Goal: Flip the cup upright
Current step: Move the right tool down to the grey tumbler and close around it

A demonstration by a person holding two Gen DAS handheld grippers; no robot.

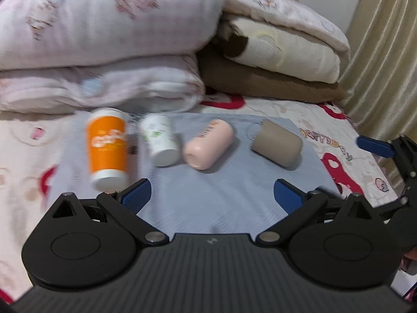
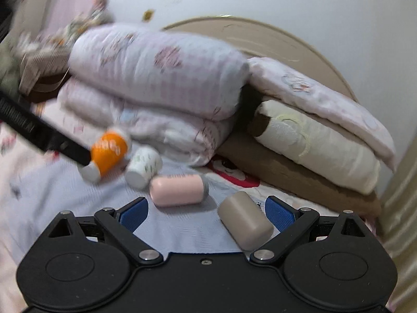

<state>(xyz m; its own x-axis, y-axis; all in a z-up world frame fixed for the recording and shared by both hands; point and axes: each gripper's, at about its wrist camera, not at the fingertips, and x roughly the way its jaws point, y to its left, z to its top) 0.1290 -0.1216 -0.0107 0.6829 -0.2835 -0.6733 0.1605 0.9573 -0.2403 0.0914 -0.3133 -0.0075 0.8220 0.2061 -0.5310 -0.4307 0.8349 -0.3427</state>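
Several cups lie on their sides in a row on a light blue cloth point(image 1: 208, 190): an orange cup point(image 1: 108, 146), a white cup with green print point(image 1: 160, 138), a pink cup point(image 1: 208, 143) and a taupe mug point(image 1: 277, 142). My left gripper point(image 1: 212, 198) is open and empty, just in front of the row, with the orange cup near its left finger. My right gripper point(image 2: 206, 212) is open. The taupe mug point(image 2: 245, 220) lies between its fingers, close to the right one. The pink cup point(image 2: 177, 190), white cup point(image 2: 143, 167) and orange cup point(image 2: 106, 155) lie beyond.
Folded pink quilts point(image 1: 104, 39) and a brown and cream blanket stack point(image 1: 273, 60) rise right behind the cups. The cloth lies on a patterned bed sheet point(image 1: 351, 161). A curtain point(image 1: 385, 52) hangs at the right. The right gripper's finger point(image 1: 375, 146) shows at the right edge.
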